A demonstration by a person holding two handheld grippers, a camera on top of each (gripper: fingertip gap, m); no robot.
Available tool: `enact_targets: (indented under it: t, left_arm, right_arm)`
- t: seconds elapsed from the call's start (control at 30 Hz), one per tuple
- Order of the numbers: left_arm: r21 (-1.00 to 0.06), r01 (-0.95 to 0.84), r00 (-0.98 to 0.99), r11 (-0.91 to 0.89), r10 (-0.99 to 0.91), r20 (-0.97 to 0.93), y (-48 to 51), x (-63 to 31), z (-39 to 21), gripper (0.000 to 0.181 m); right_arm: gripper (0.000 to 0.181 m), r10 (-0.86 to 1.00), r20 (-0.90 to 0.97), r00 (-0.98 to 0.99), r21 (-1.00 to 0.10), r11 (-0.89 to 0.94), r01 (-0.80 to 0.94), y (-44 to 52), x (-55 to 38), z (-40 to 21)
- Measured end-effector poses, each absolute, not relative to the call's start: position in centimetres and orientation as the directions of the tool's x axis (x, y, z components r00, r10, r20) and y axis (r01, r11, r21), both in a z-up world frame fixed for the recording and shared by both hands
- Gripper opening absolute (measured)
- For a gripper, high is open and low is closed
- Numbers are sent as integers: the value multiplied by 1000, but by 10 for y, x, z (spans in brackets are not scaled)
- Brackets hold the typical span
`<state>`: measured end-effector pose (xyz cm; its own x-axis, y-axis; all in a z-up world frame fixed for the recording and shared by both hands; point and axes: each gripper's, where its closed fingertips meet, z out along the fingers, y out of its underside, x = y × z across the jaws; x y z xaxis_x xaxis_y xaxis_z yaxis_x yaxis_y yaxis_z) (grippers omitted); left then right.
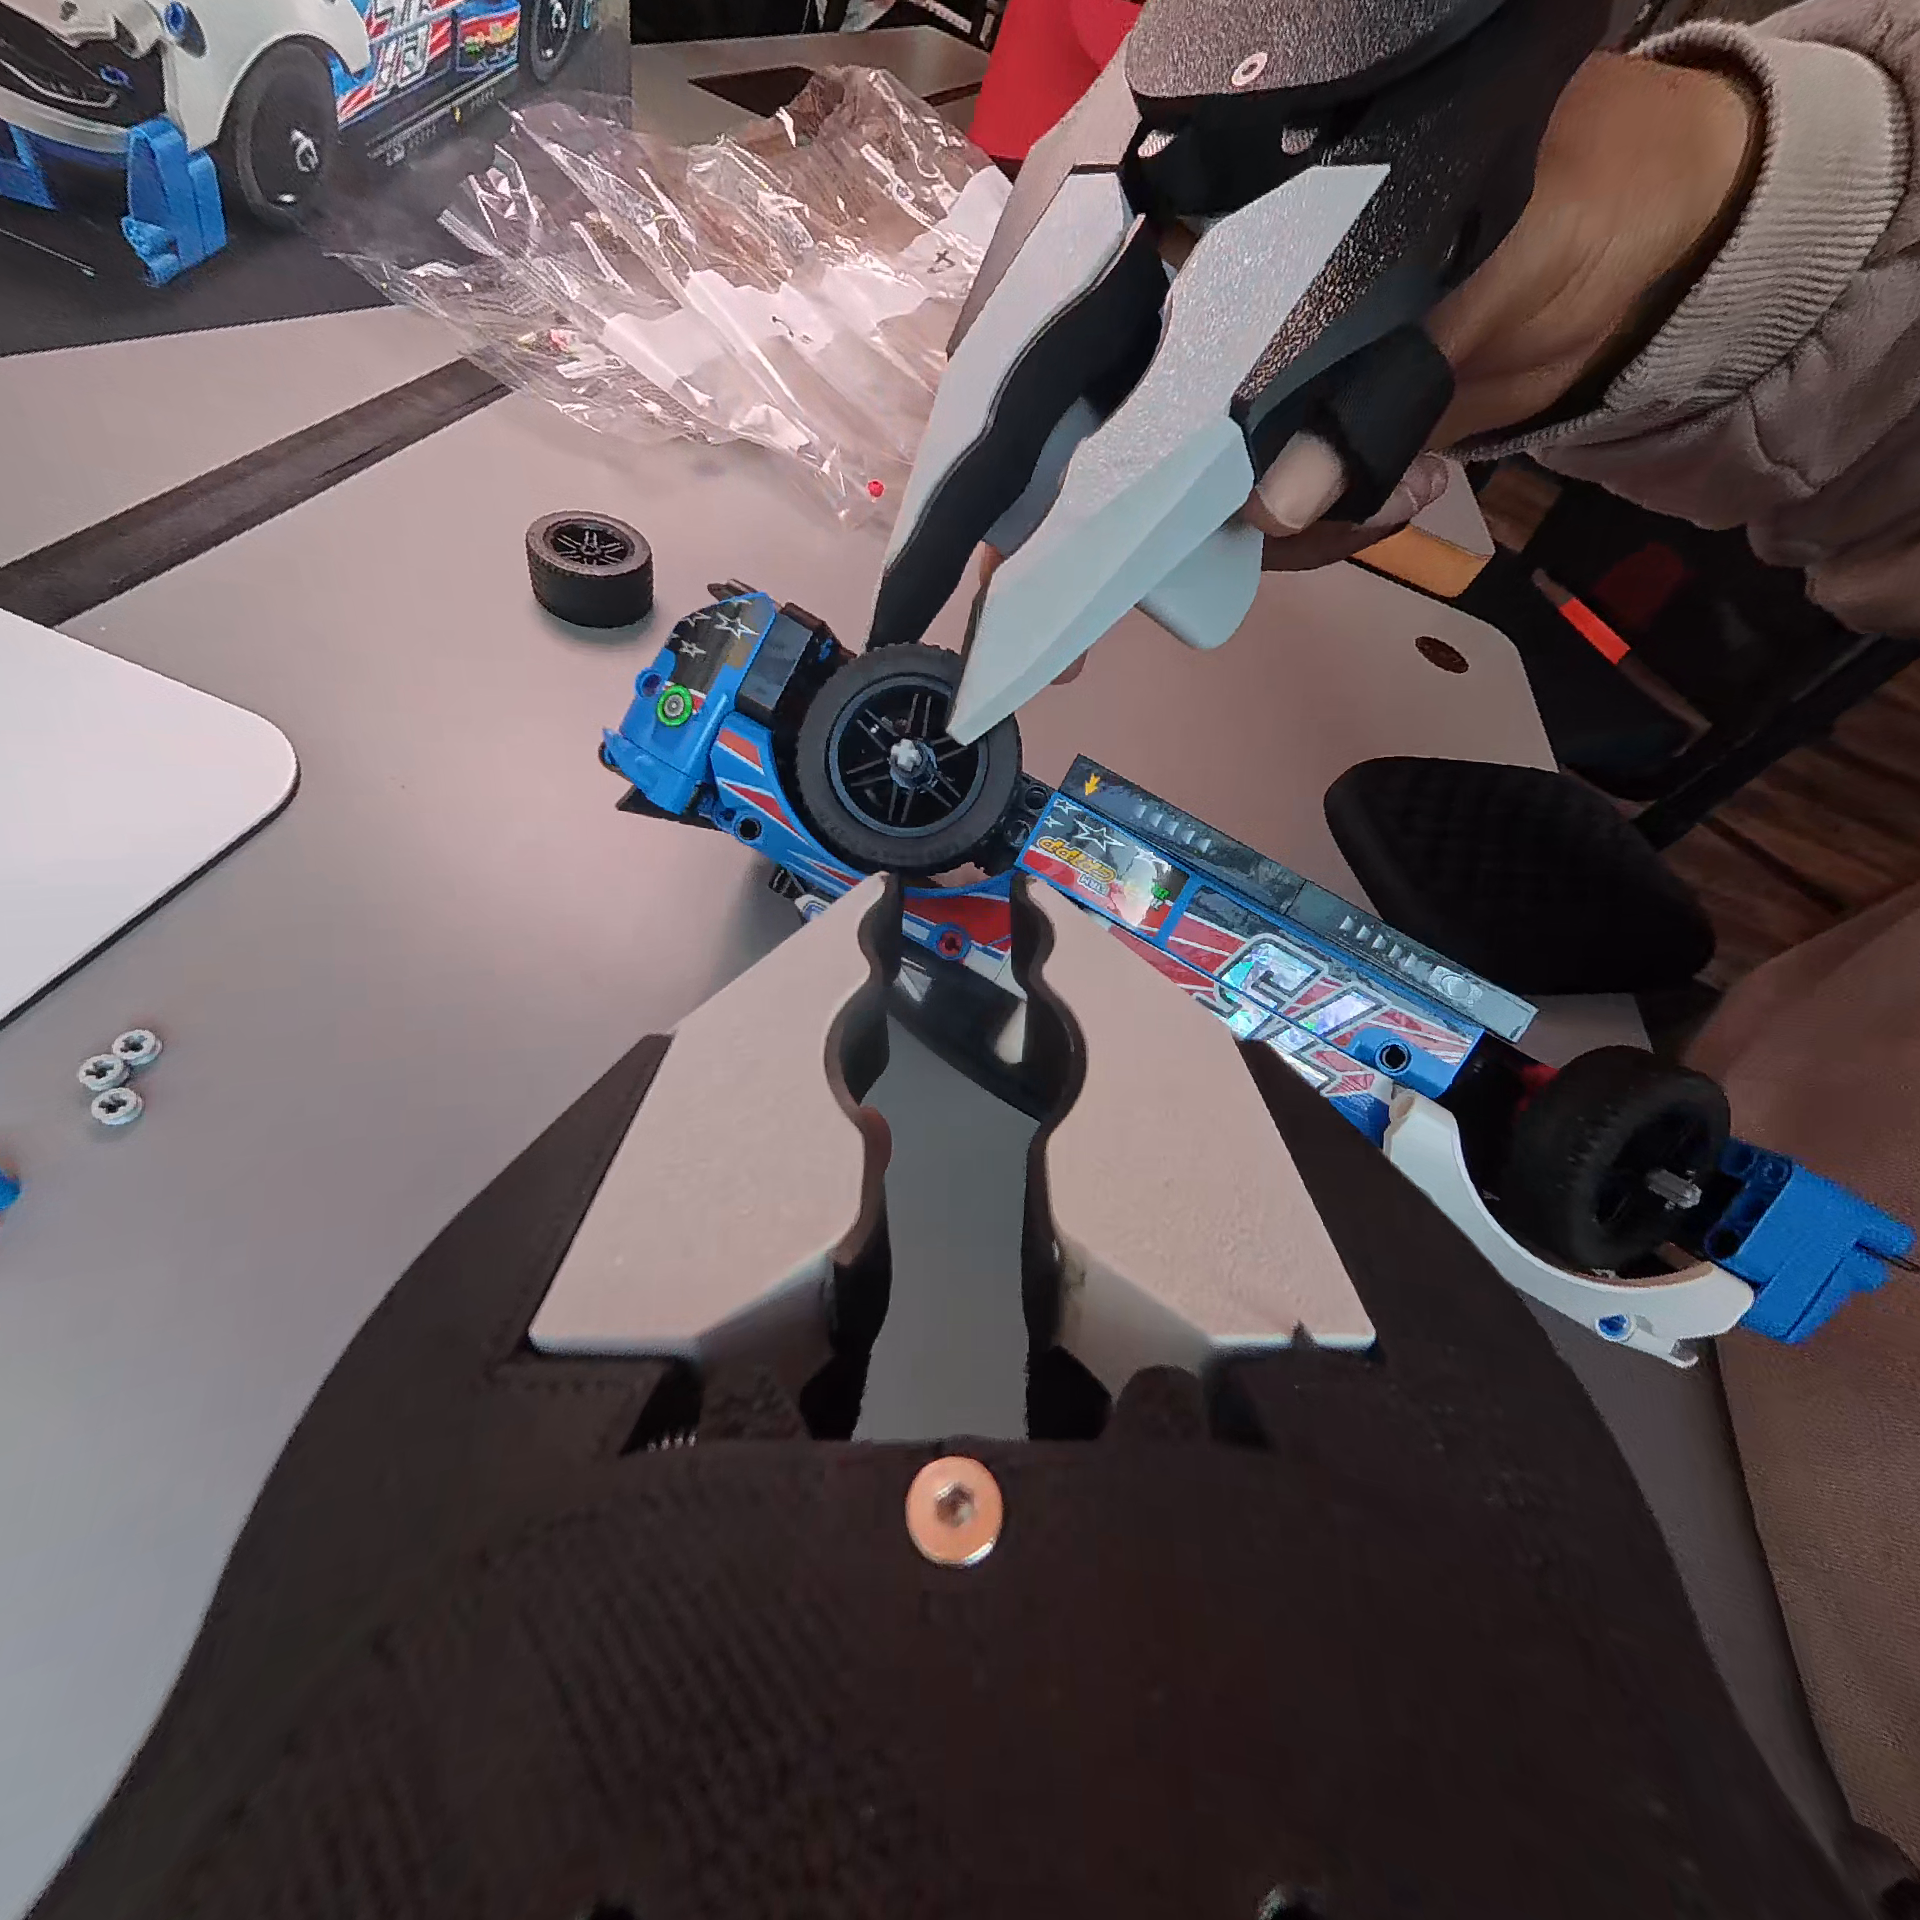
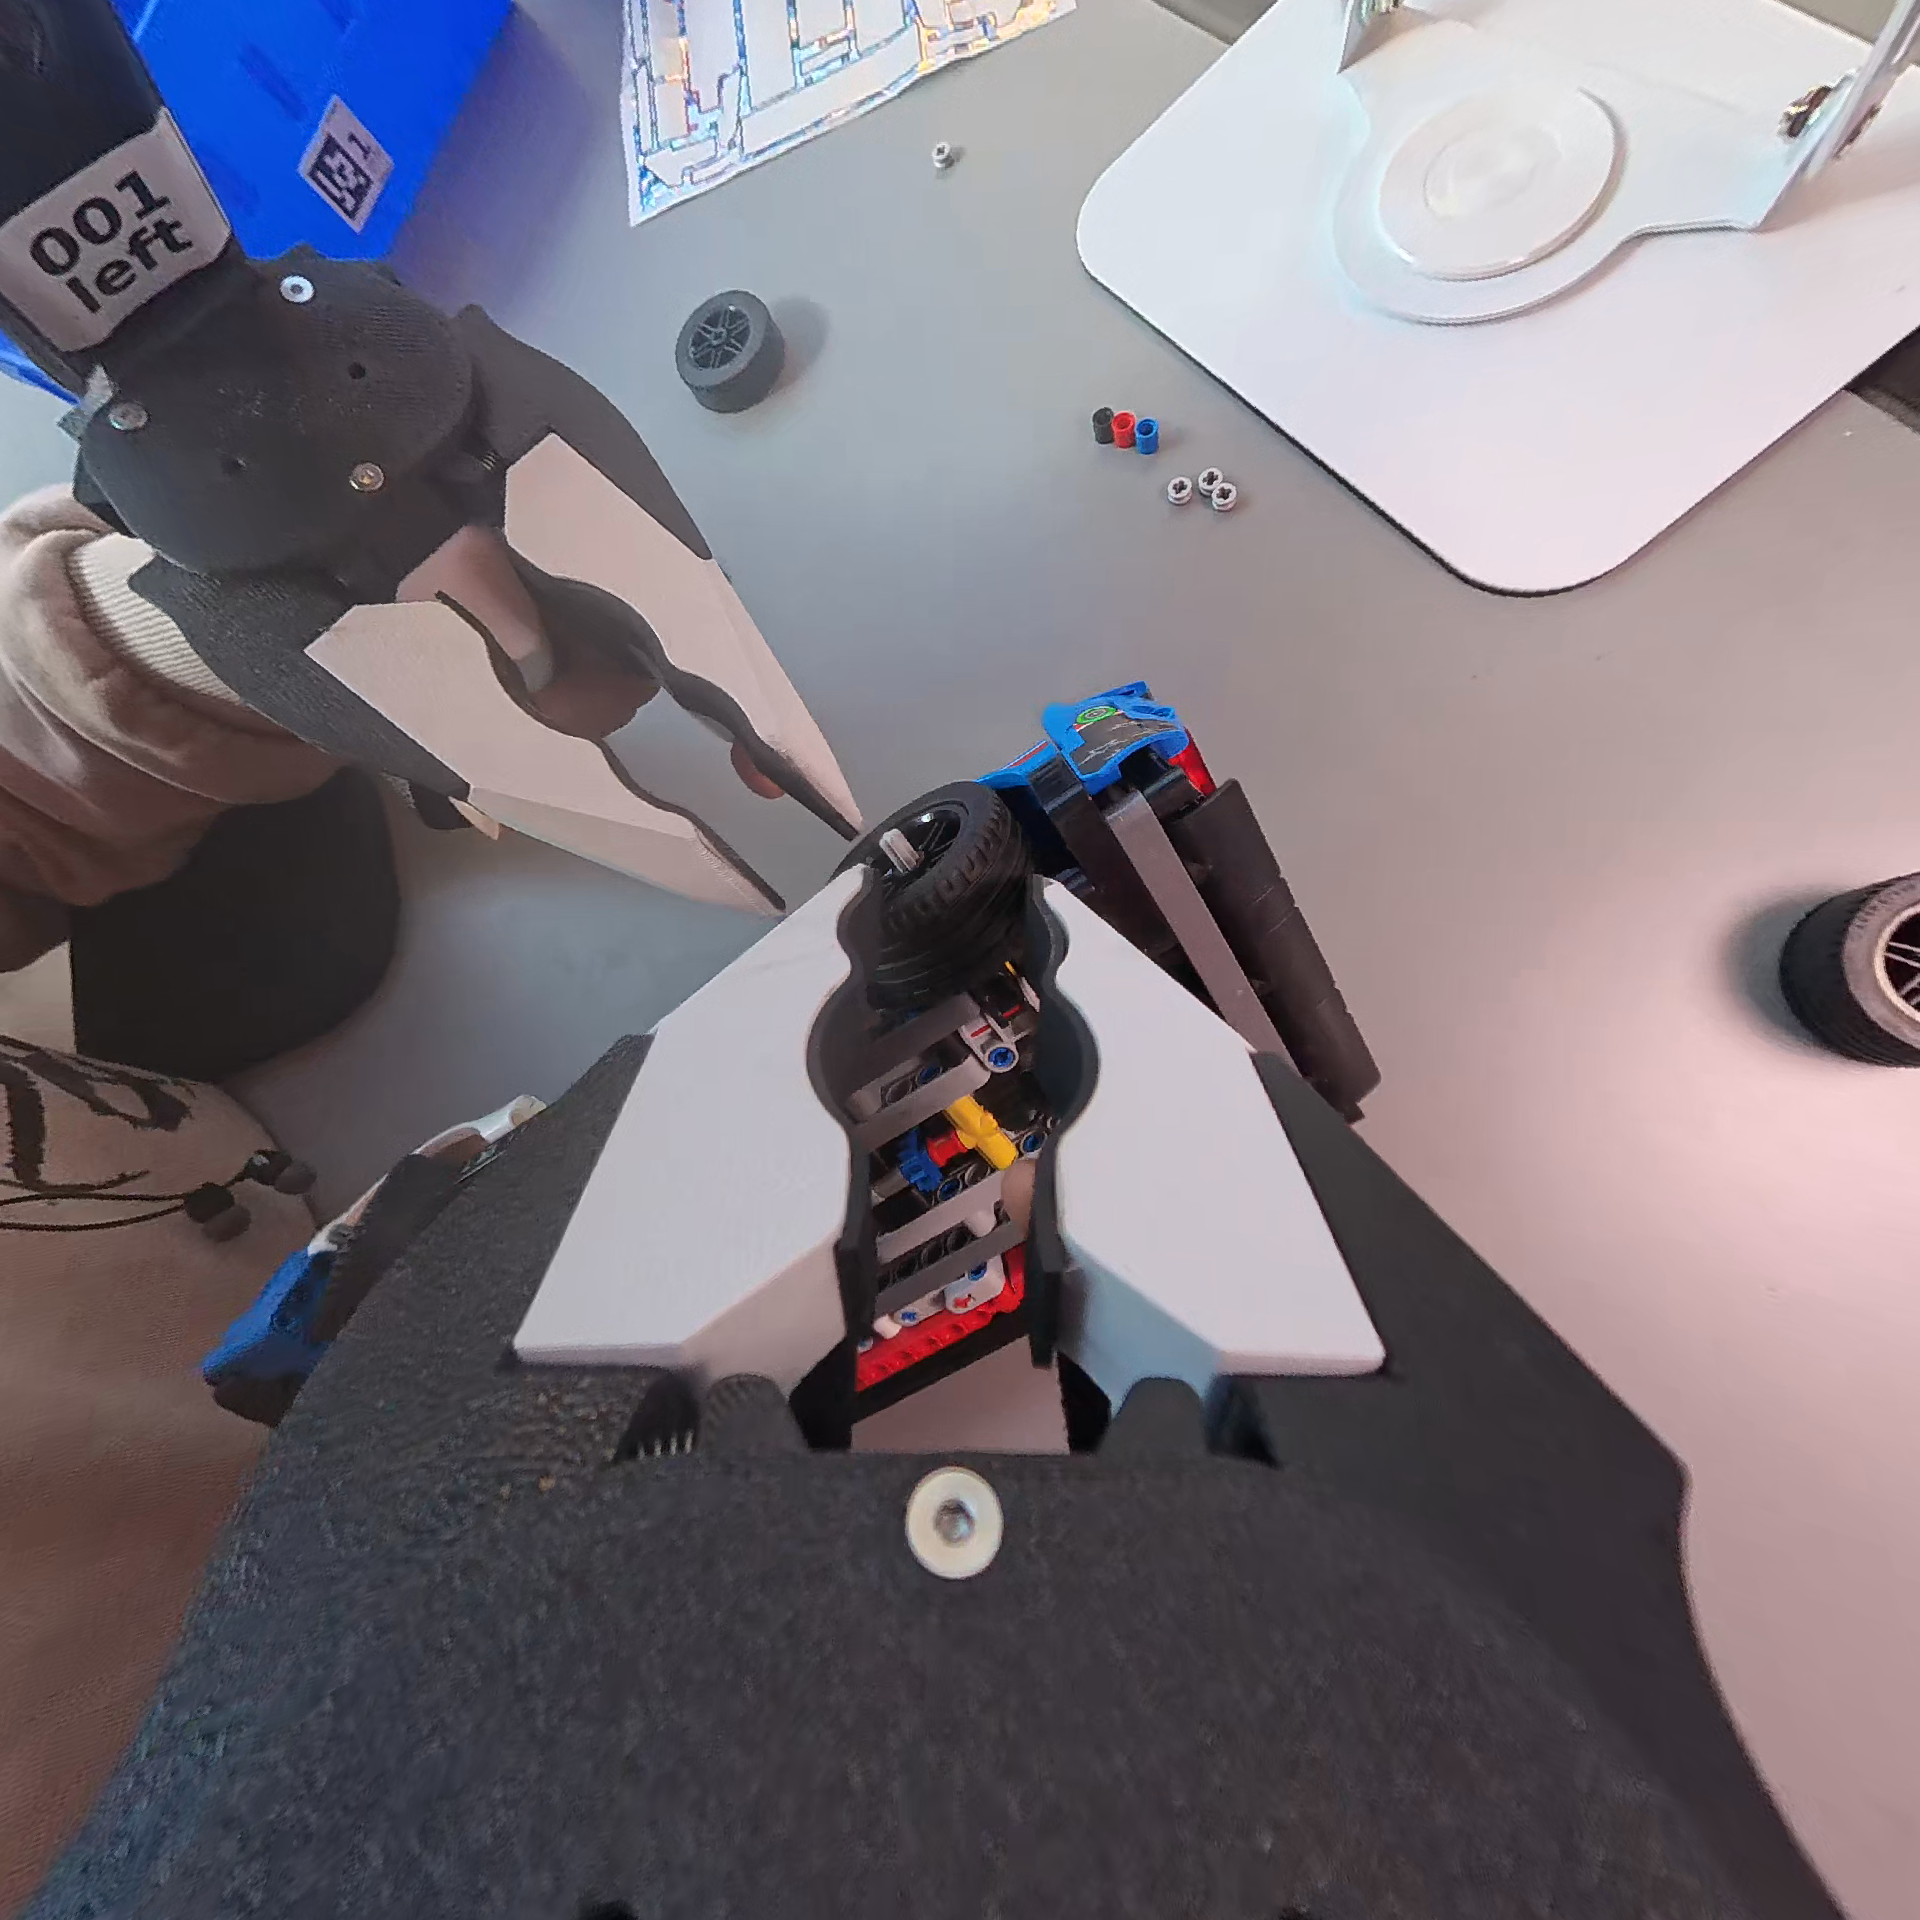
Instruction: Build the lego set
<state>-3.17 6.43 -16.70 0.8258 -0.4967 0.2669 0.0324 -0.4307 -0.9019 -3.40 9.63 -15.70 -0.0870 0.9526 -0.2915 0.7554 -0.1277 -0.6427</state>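
A blue, red and white lego car (image 1: 1195, 925) lies on its side at the near edge of the grey table (image 1: 416, 831), and its underside shows in the right wrist view (image 2: 1143, 831). My right gripper (image 2: 951, 894) is shut on a black wheel (image 2: 935, 883) that sits on the car's front axle. In the left wrist view the right gripper (image 1: 925, 675) comes down from the upper right onto that wheel (image 1: 909, 764). My left gripper (image 1: 953, 894) is open and empty, its tips just beside the wheel; it also shows in the right wrist view (image 2: 816, 862). A second wheel (image 1: 1616, 1153) is on the rear axle.
A loose black wheel (image 1: 589, 566) lies behind the car. Three small grey bushes (image 2: 1202, 488) and three small pins (image 2: 1125, 428) lie near a white pad (image 2: 1455, 468). Clear plastic bags (image 1: 707, 281), the set's box (image 1: 260, 104), an instruction sheet (image 2: 779, 83), a blue bin (image 2: 312, 104) and a larger wheel (image 2: 1860, 966) surround them. The tips of one gripper are about 4 cm away from the tips of the other.
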Motion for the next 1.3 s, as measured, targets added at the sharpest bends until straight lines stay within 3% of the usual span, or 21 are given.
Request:
enact_targets:
  t: [0.4,0.6,0.7,0.83,1.07,1.17,1.3]
  left_arm:
    - [-901,4,819,-433,-516,251,65,-14,-168,21]
    - [-899,14,818,-439,-512,262,64,-12,-168,21]
    - [-897,21,815,-441,-512,271,64,-11,-168,21]
    - [-896,17,818,-445,-509,268,64,-9,-168,20]
    - [-895,-7,829,-446,-504,244,64,-3,-170,22]
    - [-893,-12,829,-450,-504,243,64,0,-172,24]
    - [-882,2,824,-471,-499,268,60,0,-173,32]
  right_arm:
    - [26,966,-253,-60,-697,-139,704,104,-21,-154]
    - [30,949,-271,-159,-791,-125,599,103,-13,-133]
    - [56,949,-145,-280,-788,61,613,114,3,-129]
    - [83,908,4,-419,-703,301,644,142,20,-154]
    - [112,840,-112,-531,-651,342,678,158,-2,-191]
    - [111,796,-205,-569,-625,341,702,154,-6,-205]
    - [81,724,-356,-590,-598,309,739,144,4,-217]
